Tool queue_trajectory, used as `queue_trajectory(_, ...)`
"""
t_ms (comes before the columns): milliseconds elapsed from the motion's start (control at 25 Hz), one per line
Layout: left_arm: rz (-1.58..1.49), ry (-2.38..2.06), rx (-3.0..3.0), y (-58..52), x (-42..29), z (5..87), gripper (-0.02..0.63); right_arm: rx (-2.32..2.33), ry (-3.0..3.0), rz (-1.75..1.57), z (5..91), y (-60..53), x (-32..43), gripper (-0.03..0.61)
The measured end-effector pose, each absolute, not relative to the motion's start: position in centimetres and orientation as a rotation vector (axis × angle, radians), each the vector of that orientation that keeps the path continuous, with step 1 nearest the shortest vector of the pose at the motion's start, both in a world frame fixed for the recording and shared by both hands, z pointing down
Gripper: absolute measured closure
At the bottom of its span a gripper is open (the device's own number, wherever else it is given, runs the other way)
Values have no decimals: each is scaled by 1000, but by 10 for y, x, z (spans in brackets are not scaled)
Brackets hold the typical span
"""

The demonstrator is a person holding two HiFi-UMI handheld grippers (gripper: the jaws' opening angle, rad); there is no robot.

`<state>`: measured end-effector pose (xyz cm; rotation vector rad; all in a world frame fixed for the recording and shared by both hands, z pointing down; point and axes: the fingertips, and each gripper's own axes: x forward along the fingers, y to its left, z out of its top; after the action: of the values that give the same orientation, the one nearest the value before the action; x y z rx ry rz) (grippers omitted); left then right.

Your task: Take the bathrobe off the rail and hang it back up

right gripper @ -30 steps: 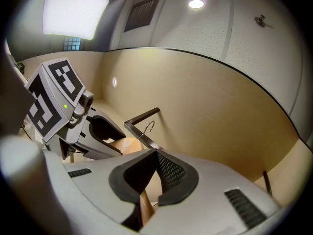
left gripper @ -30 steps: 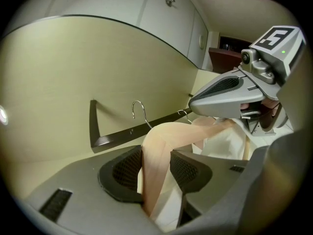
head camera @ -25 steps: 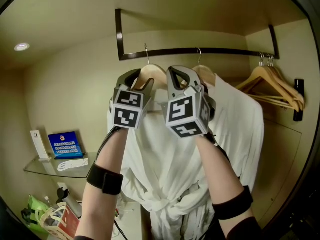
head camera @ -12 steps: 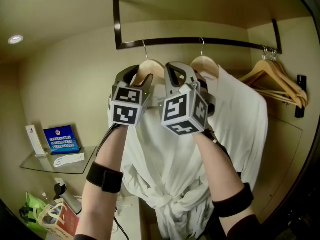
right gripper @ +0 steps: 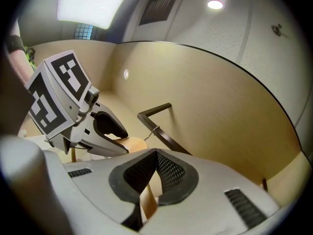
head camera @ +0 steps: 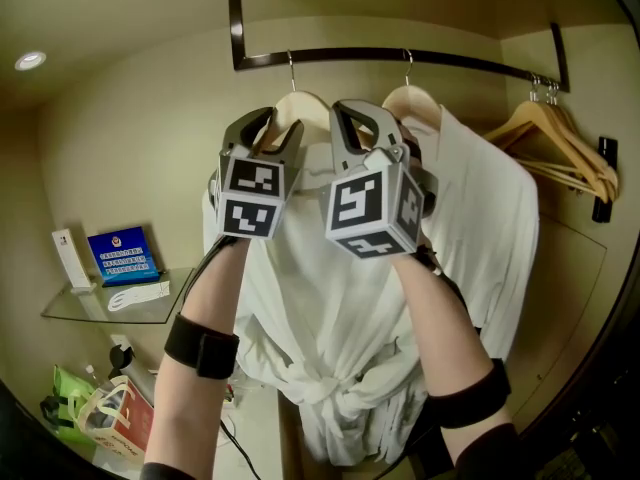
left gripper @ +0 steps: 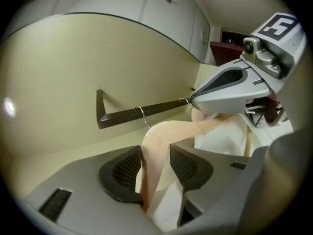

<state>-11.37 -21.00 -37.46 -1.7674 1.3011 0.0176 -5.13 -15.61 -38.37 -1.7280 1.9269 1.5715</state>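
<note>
A white bathrobe [head camera: 330, 308] hangs on a pale wooden hanger [head camera: 300, 108] whose hook sits at the dark rail [head camera: 400, 58]. My left gripper [head camera: 270, 123] is shut on the hanger's left shoulder; in the left gripper view the wood [left gripper: 161, 136] fills the gap between the pads, with the left gripper [left gripper: 156, 160] below the rail [left gripper: 146, 110]. My right gripper [head camera: 365, 118] is shut beside it, a thin strip of the hanger [right gripper: 149, 199] showing between its jaws. The right gripper [right gripper: 155, 173] points up at the rail [right gripper: 168, 141].
A second robe [head camera: 480, 218] hangs on its own hanger [head camera: 412, 103] just to the right. Bare wooden hangers [head camera: 560, 148] crowd the rail's right end. A glass shelf [head camera: 80, 313] with a blue sign [head camera: 122, 256] is at lower left, bags [head camera: 100, 423] below it.
The rail now sits higher in the head view. Both grippers keep their hold on the hanger, and the hook stays at the rail.
</note>
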Motion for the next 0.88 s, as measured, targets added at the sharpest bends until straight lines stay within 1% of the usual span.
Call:
queue_trajectory(120,-10,1309,-1705,-199,-116,-362,428,-1697,1946,1543,-379,-151,-43,555)
queue_trajectory(320,-10,1348,-1804,-185,-125,-310,436,-1642,2030,1501,-346,-141,-37,555)
queue_trajectory(480,4,1402,-1882,-176,-132,-269,511,-1601,2142,1402,-312,-137,-26,555)
queue_trajectory(560,-2,1435,-1927,-173,-141,-242,530,-1577,2210,1335,-287,-136,-24,555)
queue_trajectory(720,0,1515,-1991,-172,-161,-183,609,-1548,2279,1234,-234,-138,-14,555)
queue_trajectory(880,-36,1591,-2145,-164,-179,-100,609,-1519,2398,1059,-160,-134,-7,557)
